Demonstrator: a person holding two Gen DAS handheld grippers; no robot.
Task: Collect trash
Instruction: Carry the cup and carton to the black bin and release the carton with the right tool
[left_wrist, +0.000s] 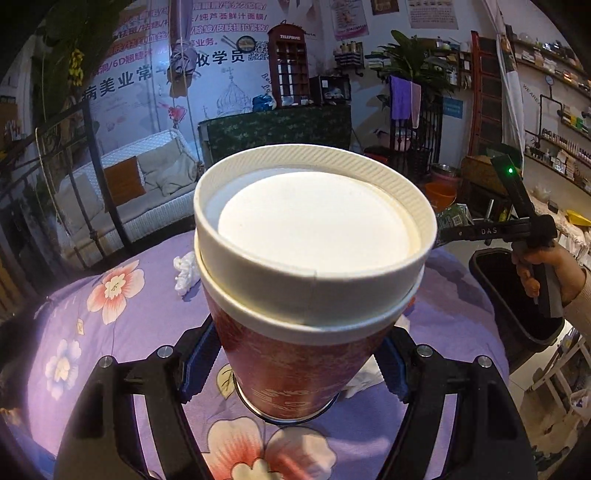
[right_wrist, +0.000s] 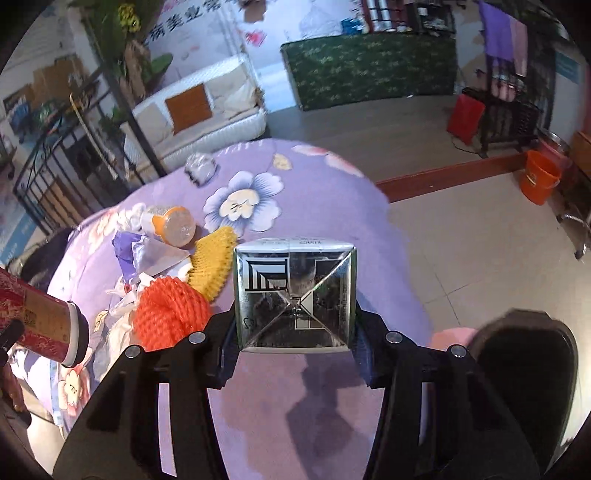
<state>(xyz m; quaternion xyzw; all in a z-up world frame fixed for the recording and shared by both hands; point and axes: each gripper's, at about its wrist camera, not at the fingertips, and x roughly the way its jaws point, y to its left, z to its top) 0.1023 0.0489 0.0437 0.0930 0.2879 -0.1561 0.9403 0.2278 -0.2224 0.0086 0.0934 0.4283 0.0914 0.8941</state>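
The left gripper (left_wrist: 295, 365) is clamping a red paper cup (left_wrist: 295, 354) above the flowered worktop (left_wrist: 110, 314) — a crumpled tissue (left_wrist: 185, 272) lying beyond, a black bin (left_wrist: 517, 295) standing rightward. The right gripper (right_wrist: 295, 347) is pinching a silver carton (right_wrist: 295, 295), jaws part-spread — orange yarn (right_wrist: 170, 312), a yellow knit (right_wrist: 212, 264) and a small bottle (right_wrist: 173, 225) are lying beyond.
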